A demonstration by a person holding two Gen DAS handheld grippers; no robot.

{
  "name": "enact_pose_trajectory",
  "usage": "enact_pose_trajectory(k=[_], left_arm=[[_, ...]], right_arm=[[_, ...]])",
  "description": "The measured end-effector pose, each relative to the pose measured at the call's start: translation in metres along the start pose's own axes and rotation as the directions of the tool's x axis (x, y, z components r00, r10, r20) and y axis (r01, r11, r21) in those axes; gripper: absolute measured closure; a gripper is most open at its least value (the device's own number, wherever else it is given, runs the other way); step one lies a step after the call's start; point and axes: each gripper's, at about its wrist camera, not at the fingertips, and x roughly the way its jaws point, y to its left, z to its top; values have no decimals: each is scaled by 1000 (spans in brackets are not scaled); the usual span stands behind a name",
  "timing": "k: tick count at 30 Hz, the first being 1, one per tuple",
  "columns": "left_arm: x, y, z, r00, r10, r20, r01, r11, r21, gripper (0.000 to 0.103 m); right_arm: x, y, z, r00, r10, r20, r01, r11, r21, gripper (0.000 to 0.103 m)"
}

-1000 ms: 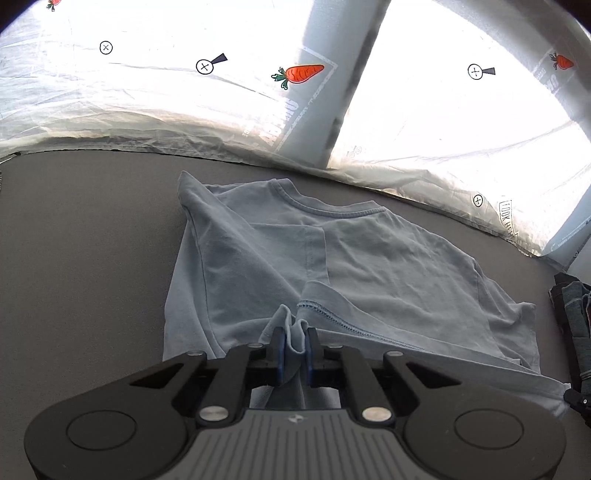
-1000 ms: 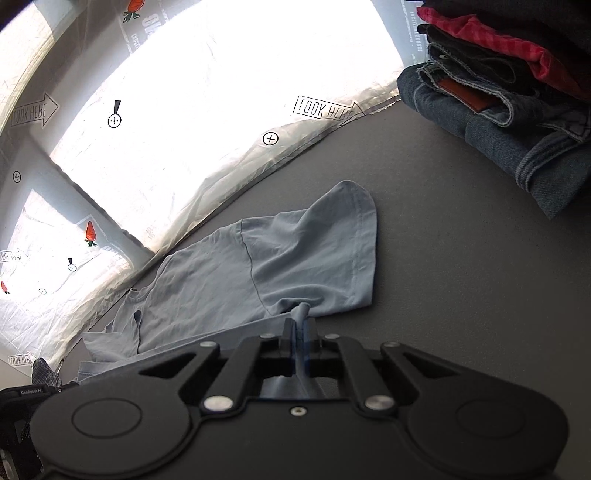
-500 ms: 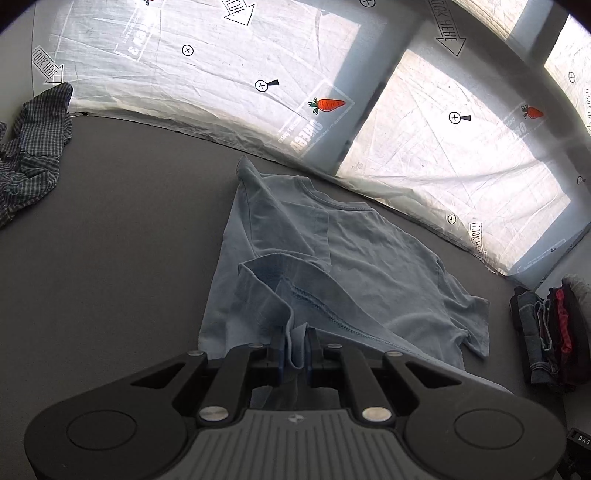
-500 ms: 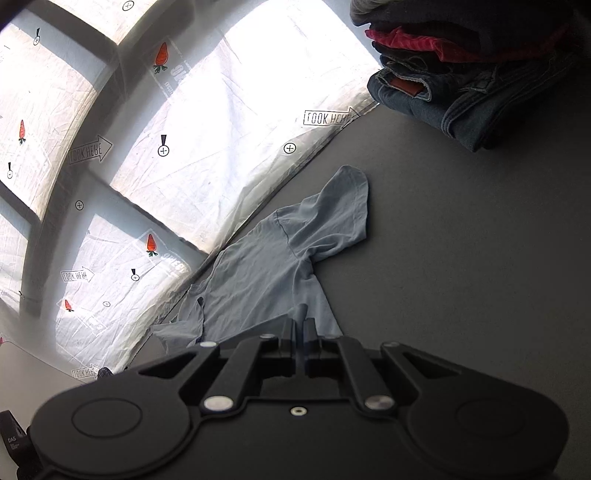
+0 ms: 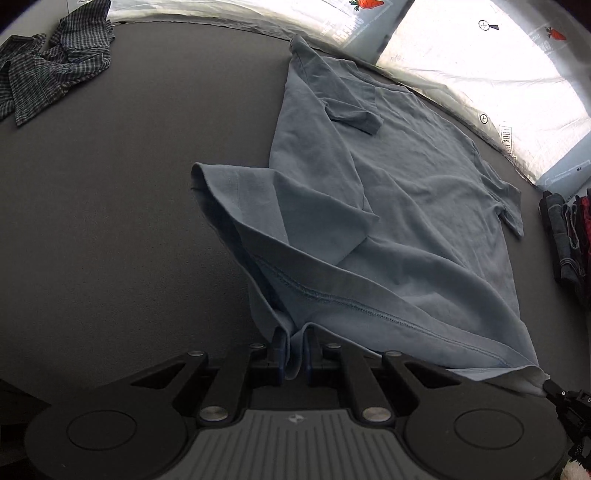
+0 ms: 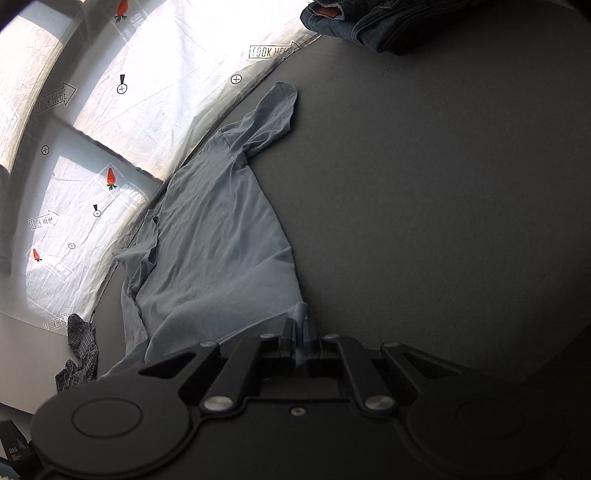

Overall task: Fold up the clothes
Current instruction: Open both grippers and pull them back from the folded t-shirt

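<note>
Dark grey felt-like tabletop [image 5: 110, 184] fills most of both views, bounded along its far edge by a crinkled white backdrop sheet [image 6: 155, 74] printed with carrots, crosshair marks and arrow labels, bright with light behind it. On the tabletop lies a pale blue T-shirt [image 5: 424, 206], collar toward the sheet, one sleeve folded in, its hem lifted toward the cameras. A stack of folded jeans and dark clothes [image 6: 369, 22] sits at the far right; a crumpled checked shirt [image 5: 48, 62] lies at the far left. The left gripper [image 5: 293, 345] is clamped on the hem; the right gripper [image 6: 298, 332] pinches another hem corner.
</note>
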Motion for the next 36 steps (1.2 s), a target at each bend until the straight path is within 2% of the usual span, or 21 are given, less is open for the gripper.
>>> enact_pose_trajectory(k=[5,6,8,10,17,19,24,26,30,32,36], left_arm=[[4,13,-9,998,-16,-64,14,999,-31,89],[4,16,-11,997,-23,-72,21,999,-35,85],[0,19,-12,997,-47,-64,45,998,-41,79],[-5,22,-11,996,-73,-47,70,996,-47,65],[-19,27,0,987,-158,-3,158,987,-41,48],[-22,30,3,987,-164,5,164,985,-45,44],[-27,48,11,987,-144,64,151,980,-130,40],[-25,53,17,992,-81,98,98,980,-174,29],[-21,64,29,987,46,155,-4,965,-263,27],[-16,59,35,986,66,152,-27,969,-248,27],[-7,43,44,986,57,159,-25,980,-200,24]], right_arm=[[2,2,-7,998,-54,-28,54,999,-9,97],[2,3,-7,997,-64,-31,64,998,-15,94],[0,5,-6,997,-73,-36,72,997,-22,90],[-2,7,-6,996,-74,-40,73,997,-27,88],[-18,16,5,999,-39,27,39,999,8,76],[-19,18,10,998,-30,50,29,999,20,74],[1,29,18,993,-116,37,117,993,-29,71],[12,32,17,991,-133,24,133,990,-44,71],[19,33,13,986,-168,-3,168,985,-50,71],[23,34,10,983,-185,-16,184,981,-53,70],[31,35,5,974,-221,-42,218,974,-60,71]])
